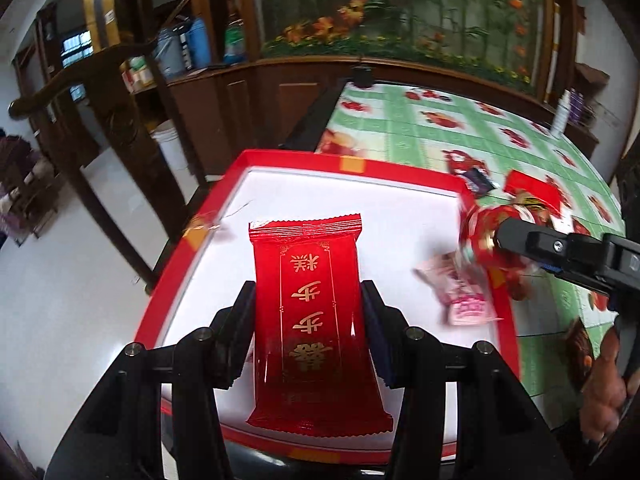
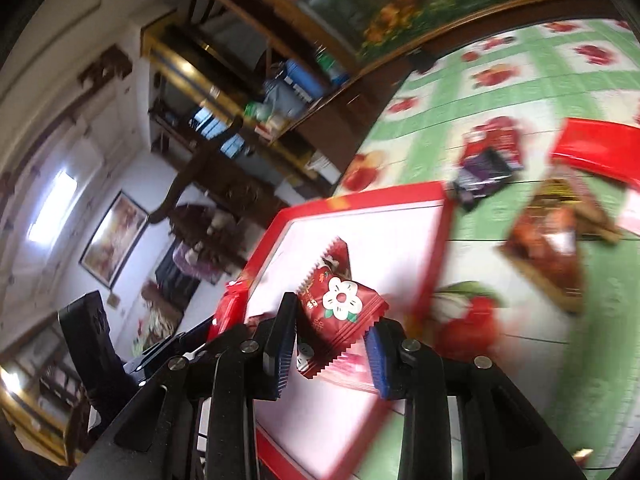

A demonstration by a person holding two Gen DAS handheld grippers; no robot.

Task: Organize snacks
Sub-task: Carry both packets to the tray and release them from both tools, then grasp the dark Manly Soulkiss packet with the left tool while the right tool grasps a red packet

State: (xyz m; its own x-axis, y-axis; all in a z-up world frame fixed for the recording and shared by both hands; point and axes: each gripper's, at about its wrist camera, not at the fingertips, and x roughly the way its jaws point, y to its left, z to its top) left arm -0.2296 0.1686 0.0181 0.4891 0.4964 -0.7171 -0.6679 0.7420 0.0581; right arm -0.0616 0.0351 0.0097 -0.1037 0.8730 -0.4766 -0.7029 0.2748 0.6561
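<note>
The table (image 1: pixel 440 128) carries a green cloth with red fruit prints; on its near-left corner stands the tray (image 1: pixel 280 158), red at the rim and white inside. The step in hand seems to be the filling of this tray: both grippers bring a snack over it, while other packets wait on the cloth beyond its right rim, among them a brown one (image 2: pixel 548 244), a flat red one (image 2: pixel 596 152) and a small dark one (image 2: pixel 480 172).

The left gripper (image 1: pixel 308 320) is clenched on the long packet (image 1: pixel 308 312), red with gold characters; its fingers press the two long sides, and the packet reaches forward past the fingertips, over the white floor near the middle; whether it touches the floor I cannot tell. The right gripper (image 2: pixel 330 344) clasps the flower packet (image 2: pixel 340 312), red with a white flower, held tilted just above the tray near its right rim; a pink packet (image 1: pixel 464 292) lies under it inside the tray.

The next move, I judge, calls for lowering each packet flat and then loosening the fingers; the long packet should go down beside the pink one, not on top of it; the flower packet is tilted and may fall on its edge if released from this height.
</note>
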